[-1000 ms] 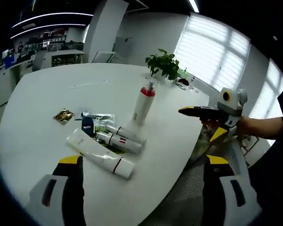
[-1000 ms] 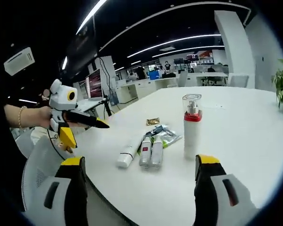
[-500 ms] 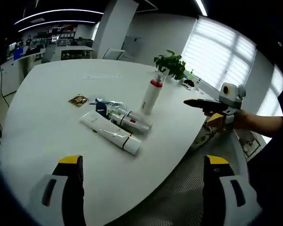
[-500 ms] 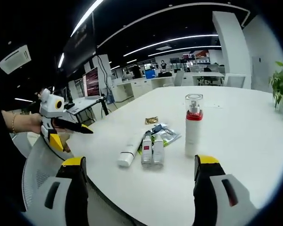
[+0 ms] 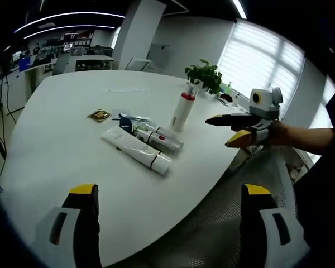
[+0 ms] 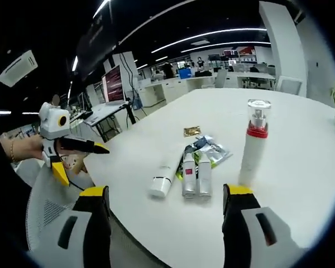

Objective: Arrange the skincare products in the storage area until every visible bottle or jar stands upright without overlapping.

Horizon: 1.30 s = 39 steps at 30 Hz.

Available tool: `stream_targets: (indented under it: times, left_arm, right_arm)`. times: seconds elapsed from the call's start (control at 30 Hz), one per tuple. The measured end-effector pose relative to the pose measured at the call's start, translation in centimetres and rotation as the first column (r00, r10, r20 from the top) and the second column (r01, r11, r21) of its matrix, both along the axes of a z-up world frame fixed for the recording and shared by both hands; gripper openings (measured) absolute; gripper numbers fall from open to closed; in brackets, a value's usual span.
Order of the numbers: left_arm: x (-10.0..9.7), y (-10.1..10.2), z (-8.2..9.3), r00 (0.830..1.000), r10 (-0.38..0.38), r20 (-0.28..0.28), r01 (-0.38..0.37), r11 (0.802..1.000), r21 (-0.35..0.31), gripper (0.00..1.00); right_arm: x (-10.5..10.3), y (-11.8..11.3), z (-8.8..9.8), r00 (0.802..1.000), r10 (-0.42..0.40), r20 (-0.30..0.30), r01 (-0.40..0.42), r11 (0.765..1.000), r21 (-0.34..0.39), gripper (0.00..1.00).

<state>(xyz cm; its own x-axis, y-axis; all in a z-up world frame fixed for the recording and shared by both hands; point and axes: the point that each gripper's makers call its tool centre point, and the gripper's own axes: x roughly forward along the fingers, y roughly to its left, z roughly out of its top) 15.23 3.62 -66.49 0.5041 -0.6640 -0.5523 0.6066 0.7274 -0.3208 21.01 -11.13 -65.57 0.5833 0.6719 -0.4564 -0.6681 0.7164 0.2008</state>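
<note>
Both grippers [image 5: 166, 223] [image 6: 163, 223] hovered released off table [image 5: 56, 128] edge; pump bottle [image 6: 252, 146] upright; three tubes [image 6: 190, 174] lay flat beside it.

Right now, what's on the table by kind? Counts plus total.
Upright pump bottle, white with a red collar: 1
Lying white tubes, one long tube and two shorter tubes side by side: 3
Foil or plastic sachets, one small gold sachet and the clear packets under the tubes, number unclear, counted as one: 2
Potted plant: 1
Total: 7
</note>
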Motion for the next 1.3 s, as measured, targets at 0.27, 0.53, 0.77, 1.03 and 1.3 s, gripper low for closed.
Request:
stream_targets:
  times: [0.27,0.53,0.77,1.03,1.3]
  left_arm:
    - [-0.1,0.0,-0.1,1.000,-0.026,0.000,0.026,1.000,-0.006,0.98]
    - [-0.4,-0.5,0.6,0.999,-0.036,-0.006,0.036,0.998,-0.045,0.98]
    - [-0.4,0.1,0.9,0.999,-0.041,-0.007,0.041,0.998,-0.047,0.98]
    - [0.0,1.2,0.7,0.999,-0.032,-0.017,0.031,0.998,-0.055,0.97]
    - [0.1,1.4,0.6,0.999,-0.033,-0.018,0.032,0.998,-0.051,0.97]
  right_arm:
    - [0.5,3.7,-1.0,0.997,0.071,-0.031,-0.073,0.996,-0.046,0.79]
    - [1.5,8.1,-3.0,0.987,0.137,-0.083,-0.144,0.986,-0.082,0.74]
    - [3.7,9.0,-5.9,0.988,0.096,-0.123,-0.118,0.975,-0.187,0.68]
    - [6.6,10.4,-8.7,0.990,0.007,-0.138,-0.044,0.962,-0.270,0.55]
    - [7.5,10.9,-10.4,0.990,-0.011,-0.141,-0.039,0.937,-0.347,0.52]
